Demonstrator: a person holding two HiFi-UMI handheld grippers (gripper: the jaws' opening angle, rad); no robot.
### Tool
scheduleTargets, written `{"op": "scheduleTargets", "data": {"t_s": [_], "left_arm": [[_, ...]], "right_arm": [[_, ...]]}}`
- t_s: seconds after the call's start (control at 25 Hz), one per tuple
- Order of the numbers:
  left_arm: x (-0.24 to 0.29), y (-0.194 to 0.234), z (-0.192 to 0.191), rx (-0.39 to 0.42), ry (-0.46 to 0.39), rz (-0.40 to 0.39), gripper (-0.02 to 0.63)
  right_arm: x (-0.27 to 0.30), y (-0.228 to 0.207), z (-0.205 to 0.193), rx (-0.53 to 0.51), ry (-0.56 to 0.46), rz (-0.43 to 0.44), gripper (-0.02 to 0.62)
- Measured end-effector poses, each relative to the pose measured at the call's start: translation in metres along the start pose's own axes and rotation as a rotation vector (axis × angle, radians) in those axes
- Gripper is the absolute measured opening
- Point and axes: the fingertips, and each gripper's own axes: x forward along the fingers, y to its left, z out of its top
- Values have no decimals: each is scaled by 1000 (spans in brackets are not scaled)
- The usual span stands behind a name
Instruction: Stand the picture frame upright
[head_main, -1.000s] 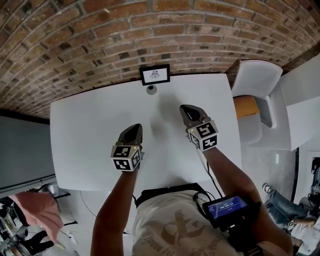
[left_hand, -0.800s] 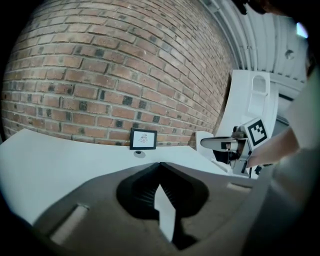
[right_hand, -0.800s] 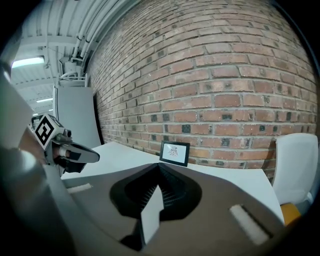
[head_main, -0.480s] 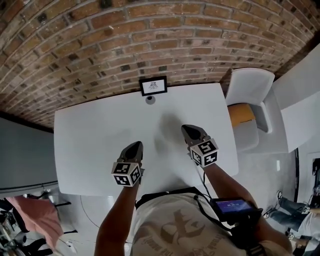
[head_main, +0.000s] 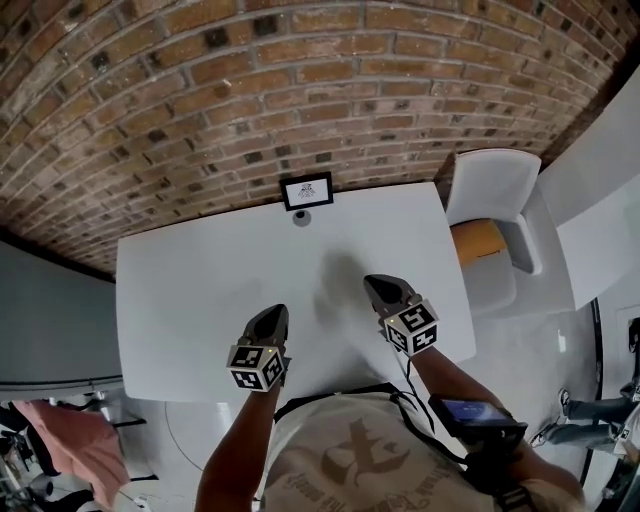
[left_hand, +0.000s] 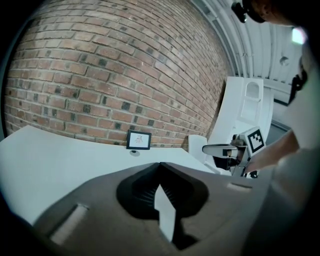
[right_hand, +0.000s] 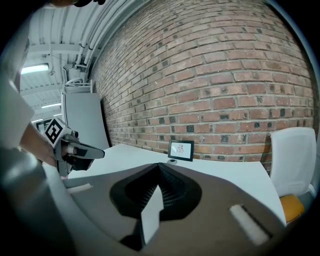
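Note:
A small black picture frame with a white picture stands upright at the far edge of the white table, against the brick wall. It also shows in the left gripper view and the right gripper view. My left gripper hovers over the near part of the table, shut and empty. My right gripper is to its right, also shut with nothing in it. Both are well short of the frame.
A small round grey fitting sits in the table just in front of the frame. A white chair with an orange seat stands to the right of the table. The brick wall runs behind.
Both grippers have drawn back toward the near edge of the table, away from the frame. The head view has tilted so more wall shows. The frame has not moved.

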Motion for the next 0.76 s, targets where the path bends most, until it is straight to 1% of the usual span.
{"op": "scheduleTargets", "data": {"t_s": [0.2,0.48,0.76], "left_arm": [[-4,-2,0,2,-4,-7,4],[-9,3,-7,-11,6,9,5],[-10,3,-6,-11,-6,0,5]], "right_arm": [[-5,3,-2,5,0,4,6],[-2,4,-2,14,-4,10,6],[-1,3,-2,9,5,5,6]]}}
